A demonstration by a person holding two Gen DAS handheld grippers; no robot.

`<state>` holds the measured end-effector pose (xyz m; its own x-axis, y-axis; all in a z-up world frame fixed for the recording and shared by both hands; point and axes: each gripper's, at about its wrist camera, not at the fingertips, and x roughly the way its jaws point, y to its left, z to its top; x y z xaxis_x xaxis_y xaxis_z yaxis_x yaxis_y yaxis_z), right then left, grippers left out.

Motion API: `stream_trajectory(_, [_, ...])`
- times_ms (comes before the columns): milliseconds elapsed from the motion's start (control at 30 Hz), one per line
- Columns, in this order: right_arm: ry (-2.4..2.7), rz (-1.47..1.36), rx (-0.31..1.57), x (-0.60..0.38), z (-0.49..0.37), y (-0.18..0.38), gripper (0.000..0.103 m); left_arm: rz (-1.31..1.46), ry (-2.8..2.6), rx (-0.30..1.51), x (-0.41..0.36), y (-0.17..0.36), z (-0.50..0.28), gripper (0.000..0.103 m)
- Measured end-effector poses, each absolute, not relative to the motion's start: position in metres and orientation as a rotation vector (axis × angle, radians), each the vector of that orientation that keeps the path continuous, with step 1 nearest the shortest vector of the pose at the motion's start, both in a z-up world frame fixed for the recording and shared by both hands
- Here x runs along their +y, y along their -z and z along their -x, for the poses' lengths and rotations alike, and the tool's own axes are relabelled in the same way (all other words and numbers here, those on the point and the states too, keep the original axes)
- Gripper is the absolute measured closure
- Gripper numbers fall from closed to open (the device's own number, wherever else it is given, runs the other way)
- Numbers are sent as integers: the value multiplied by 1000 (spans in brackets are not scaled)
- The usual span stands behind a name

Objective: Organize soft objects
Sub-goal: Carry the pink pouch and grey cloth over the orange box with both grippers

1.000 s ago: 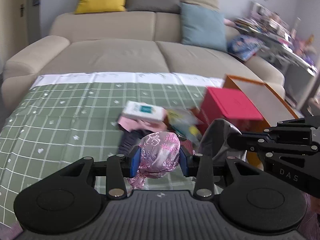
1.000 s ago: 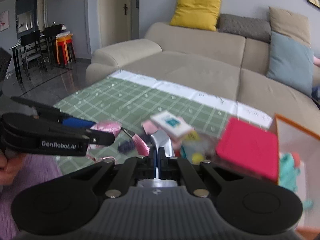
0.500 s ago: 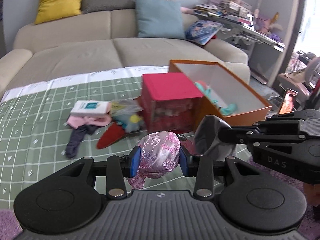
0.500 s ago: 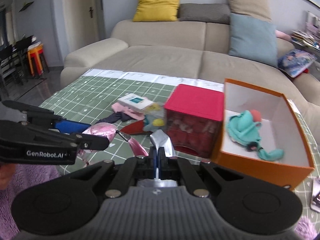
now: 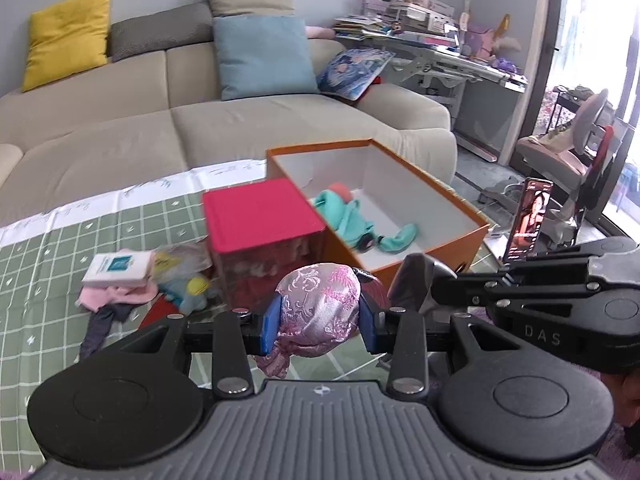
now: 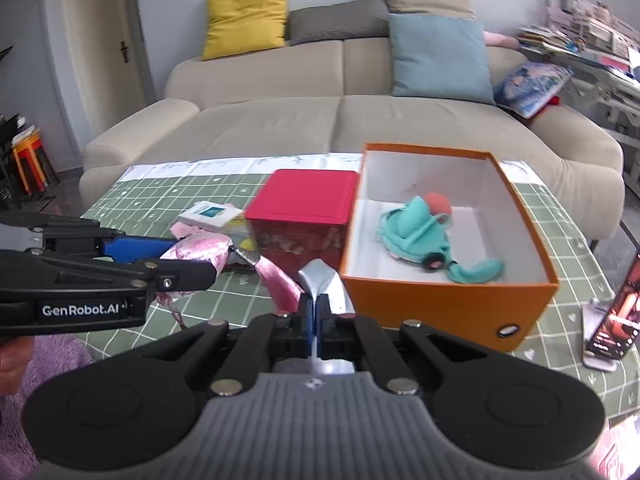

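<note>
bright, even daylight here, pouring in from the window [image 5: 624, 128] at the right edge of the left view, washed out to white glare. shadows soft under the orange box [image 6: 444, 300]. fisheye bends the sofa [image 6: 340, 120] and rounds the dark corners. slight motion blur on the shelves [image 6: 588, 40] and box rim; close gripper bodies sharp.

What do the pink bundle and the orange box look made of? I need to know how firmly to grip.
Pink bundle: likely satin brocade, glossy with a woven pattern, bulging softly between the pads. Orange box: probably matte cardboard, with thin, stiff, straight walls.
</note>
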<state>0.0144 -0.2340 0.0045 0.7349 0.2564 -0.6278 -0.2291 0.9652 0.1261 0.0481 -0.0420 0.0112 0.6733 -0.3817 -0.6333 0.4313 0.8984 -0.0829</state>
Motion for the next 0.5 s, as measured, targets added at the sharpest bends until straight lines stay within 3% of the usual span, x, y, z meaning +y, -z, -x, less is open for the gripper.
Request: stream_trajectory(500, [-209,-76,653,-270,-43,-18,103,-81,537,653,-97,-29,-84,58])
